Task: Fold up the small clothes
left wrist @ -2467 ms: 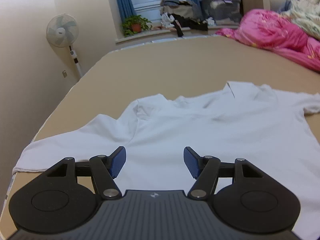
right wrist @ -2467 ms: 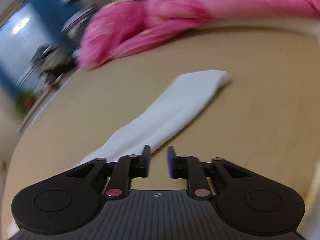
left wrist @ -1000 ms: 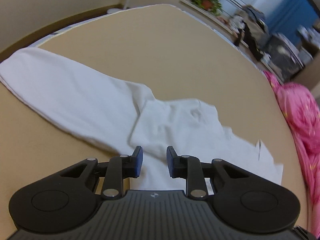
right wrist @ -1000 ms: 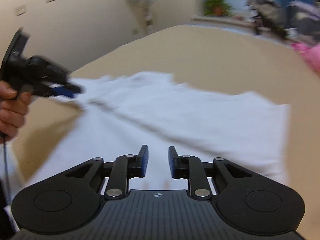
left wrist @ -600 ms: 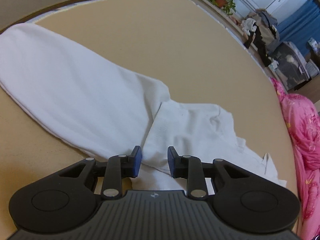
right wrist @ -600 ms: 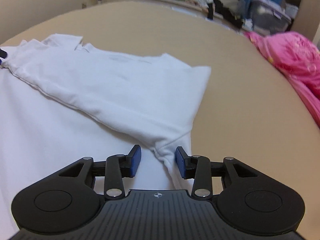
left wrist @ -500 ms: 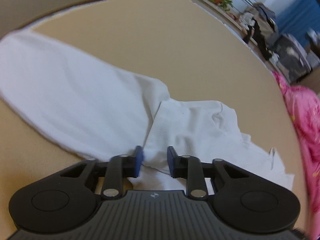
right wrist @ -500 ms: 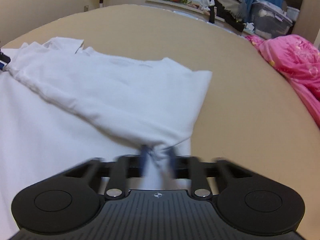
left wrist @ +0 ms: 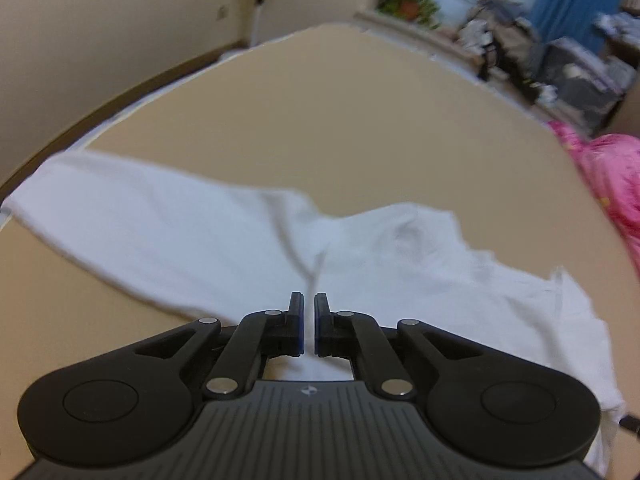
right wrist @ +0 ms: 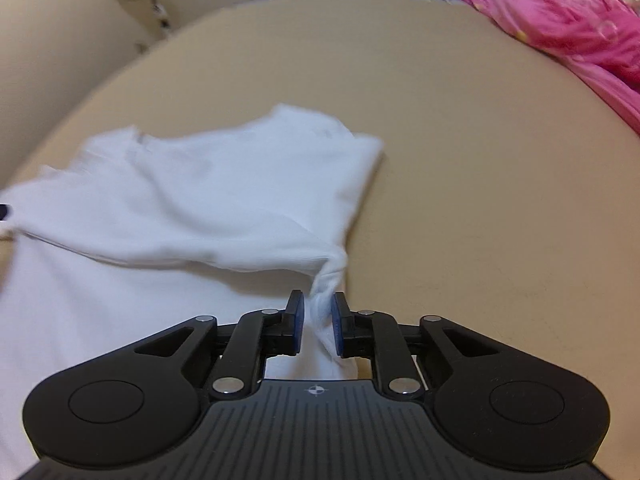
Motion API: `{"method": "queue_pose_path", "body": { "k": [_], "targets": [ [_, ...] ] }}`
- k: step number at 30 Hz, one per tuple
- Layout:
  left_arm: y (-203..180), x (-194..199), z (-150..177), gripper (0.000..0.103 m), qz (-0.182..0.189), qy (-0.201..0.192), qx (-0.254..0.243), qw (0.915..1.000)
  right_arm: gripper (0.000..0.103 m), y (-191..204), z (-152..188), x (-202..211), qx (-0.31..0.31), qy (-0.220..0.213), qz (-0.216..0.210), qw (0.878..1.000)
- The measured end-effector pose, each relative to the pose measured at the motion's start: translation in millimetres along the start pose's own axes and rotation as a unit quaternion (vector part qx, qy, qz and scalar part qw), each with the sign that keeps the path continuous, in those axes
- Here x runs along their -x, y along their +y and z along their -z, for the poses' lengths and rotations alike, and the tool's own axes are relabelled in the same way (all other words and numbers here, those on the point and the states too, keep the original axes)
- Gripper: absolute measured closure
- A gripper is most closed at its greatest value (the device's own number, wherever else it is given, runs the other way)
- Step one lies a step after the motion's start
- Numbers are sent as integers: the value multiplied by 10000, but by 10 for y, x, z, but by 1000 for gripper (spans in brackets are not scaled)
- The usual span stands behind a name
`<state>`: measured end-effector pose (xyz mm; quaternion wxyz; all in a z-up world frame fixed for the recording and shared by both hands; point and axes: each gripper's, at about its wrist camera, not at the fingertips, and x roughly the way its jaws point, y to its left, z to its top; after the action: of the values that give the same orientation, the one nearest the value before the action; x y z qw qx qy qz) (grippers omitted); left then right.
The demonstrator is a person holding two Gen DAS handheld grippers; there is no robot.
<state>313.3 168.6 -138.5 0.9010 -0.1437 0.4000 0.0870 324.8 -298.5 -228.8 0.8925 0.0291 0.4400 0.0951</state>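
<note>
A white cotton T-shirt (left wrist: 400, 264) lies partly folded on the tan bed sheet (left wrist: 340, 120), one sleeve stretched out to the left and a layer doubled back over the body. The left gripper (left wrist: 308, 322) has just closed to its narrowest, clenched on a pinch of the white cloth at the fold. The right gripper (right wrist: 318, 320), its jaws just eased slightly apart, grasps a bunched corner of the shirt drawn taut, with a crumpled pink quilt (right wrist: 572, 16) beyond.
</note>
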Motion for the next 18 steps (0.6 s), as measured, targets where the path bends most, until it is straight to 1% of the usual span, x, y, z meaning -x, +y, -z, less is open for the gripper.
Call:
{"method": "queue_pose_path", "body": {
  "k": [2, 3, 4, 5, 6, 7, 8, 9, 10, 11, 12, 13, 14, 15, 16, 17, 18],
  "targets": [
    [-78, -8, 9, 100, 214, 33, -109, 9997, 82, -39, -56, 159, -289, -457, -221, 9983],
    [-106, -65, 29, 99, 241, 145, -134, 9995, 81, -66, -91, 178, -503, -653, -321, 9961],
    [-110, -160, 49, 99, 235, 348, -125, 9990, 80, -85, -100, 171, -711, -839, -425, 9930],
    [-92, -285, 83, 99, 195, 657, -86, 9976, 80, -82, -109, 122, -829, -946, -496, 9908],
    [-52, -393, 122, 99, 125, 969, -42, 9952, 78, -70, -120, 40, -895, -954, -528, 9900],
    [-31, -437, 127, 99, 82, 1111, 24, 9938, 77, -65, -105, -78, -961, -837, -500, 9906],
    [-16, -405, 135, 99, 127, 1076, 115, 9940, 77, -61, -83, -214, -993, -560, -398, 9927],
    [9, -332, 109, 99, 222, 934, 161, 9953, 78, -56, -31, -395, -970, -58, -166, 9951],
    [23, -281, 95, 94, 274, 753, 126, 9967, 78, -18, -2, -525, -878, 218, -52, 9959],
    [35, -287, 91, 86, 189, 667, -4, 9976, 78, 33, 15, -515, -697, 150, 10, 9975],
    [71, -366, 101, 85, 32, 853, -73, 9963, 78, 105, -12, -479, -470, 180, 101, 9987],
    [160, -437, 75, 85, 44, 1083, 51, 9941, 78, 173, -32, -434, -256, 235, 206, 9992],
    [284, -424, 44, 85, 226, 1146, 392, 9924, 78, 215, -31, -382, -140, 238, 302, 9992],
    [401, -351, -20, 85, 346, 1081, 711, 9910, 79, 243, -24, -318, -125, 250, 404, 9988],
    [510, -253, -76, 84, 340, 859, 868, 9919, 78, 268, -26, -241, -167, 287, 484, 9983],
    [599, -151, -146, 82, 191, 596, 925, 9937, 78, 301, -44, -142, -198, 301, 569, 9977],
    [717, -66, -211, 80, 2, 382, 994, 9943, 78, 347, -79, -16, -231, 219, 664, 9973]
  ]
}}
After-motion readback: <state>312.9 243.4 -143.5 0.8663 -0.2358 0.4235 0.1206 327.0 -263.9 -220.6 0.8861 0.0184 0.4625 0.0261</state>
